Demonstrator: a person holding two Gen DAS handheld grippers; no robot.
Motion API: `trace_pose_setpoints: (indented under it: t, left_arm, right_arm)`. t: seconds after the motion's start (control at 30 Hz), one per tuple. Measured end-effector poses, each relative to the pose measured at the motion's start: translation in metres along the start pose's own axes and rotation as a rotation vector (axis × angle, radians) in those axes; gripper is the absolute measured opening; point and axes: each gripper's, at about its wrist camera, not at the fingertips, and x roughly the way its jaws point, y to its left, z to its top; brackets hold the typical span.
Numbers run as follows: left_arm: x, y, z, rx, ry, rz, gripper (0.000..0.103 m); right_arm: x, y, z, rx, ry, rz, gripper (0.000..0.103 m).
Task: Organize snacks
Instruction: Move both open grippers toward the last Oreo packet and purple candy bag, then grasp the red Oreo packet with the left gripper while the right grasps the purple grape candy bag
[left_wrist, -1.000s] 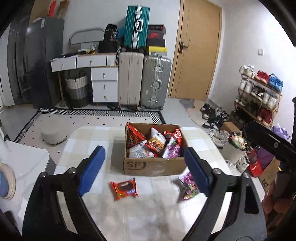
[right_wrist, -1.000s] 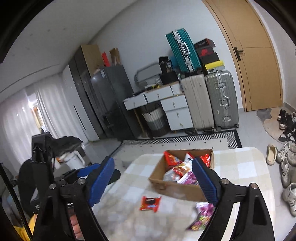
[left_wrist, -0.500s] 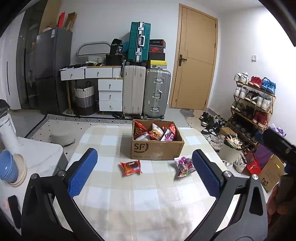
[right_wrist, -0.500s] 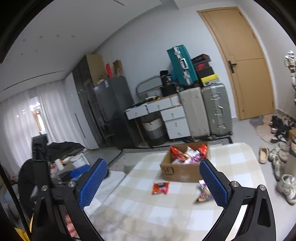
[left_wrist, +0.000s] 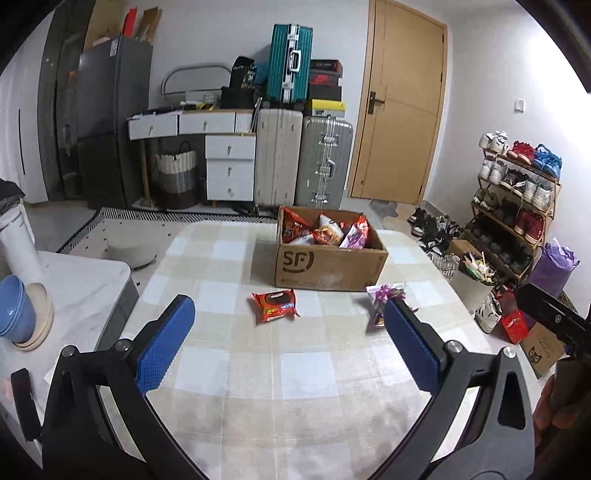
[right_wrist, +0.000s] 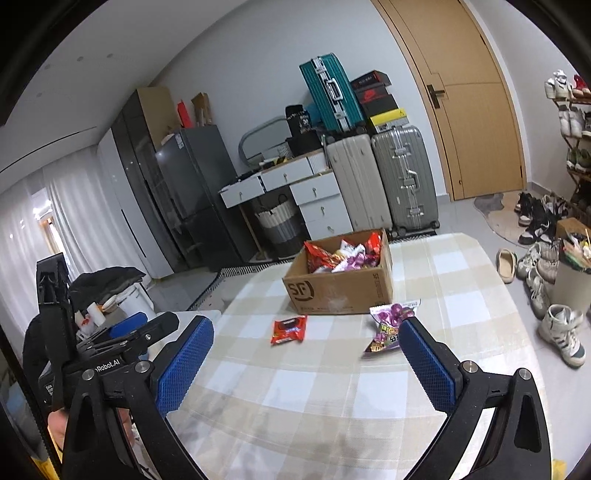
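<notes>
Both tools now sit farther back from the cardboard box (left_wrist: 330, 264) than a second ago: in the left wrist view the box then filled the centre between the blue pads, and it now stands smaller in the upper middle of the frame, with a wide stretch of the checked desk (left_wrist: 258, 369) showing below it. The left tool (left_wrist: 291, 317) has just been opening; its jaws stand spread wide and released, with nothing between them. The red snack packet (left_wrist: 275, 305) lies flat on the desk just below the box's front wall, left of centre, and the purple snack bag (left_wrist: 384, 301) lies near the box's lower right corner, partly behind the right-hand pad. In the right wrist view the right tool (right_wrist: 304, 334) has likewise just been opening and is released and empty; a second ago its pads stood closer together and overlapped the box, and now the box (right_wrist: 341, 286) sits clear above them in the middle of the frame. There the red snack packet (right_wrist: 290, 328) lies below the box front, and the purple snack bag (right_wrist: 391, 325) lies just beside the right pad. The box is filled with snack bags (left_wrist: 325, 230) in red and purple.
</notes>
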Motion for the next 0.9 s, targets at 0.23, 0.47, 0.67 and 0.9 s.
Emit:
trace_pose_setpoints:
  t: [0.23,0.47,0.67,0.9]
  left_arm:
    - [0.086,0.005,0.017,-0.006,0.078,0.012,0.102]
    - [0.159,0.008,0.022,-0.011,0.157,0.015,0.102]
    - [0.22,0.015,0.029,-0.047,0.241,-0.01,0.102]
    - [0.27,0.008,0.025,-0.011,0.27,0.002,0.102]
  right_arm:
    - [0.04,-0.022,0.004,-0.001,0.049,-0.018,0.102]
    - [0.092,-0.049,0.023,-0.037,0.11,-0.064,0.102]
    - [0.18,-0.081,0.039,-0.156,0.298,-0.159,0.102]
    - [0.257,-0.127,0.016,-0.098,0.474,-0.181,0.102]
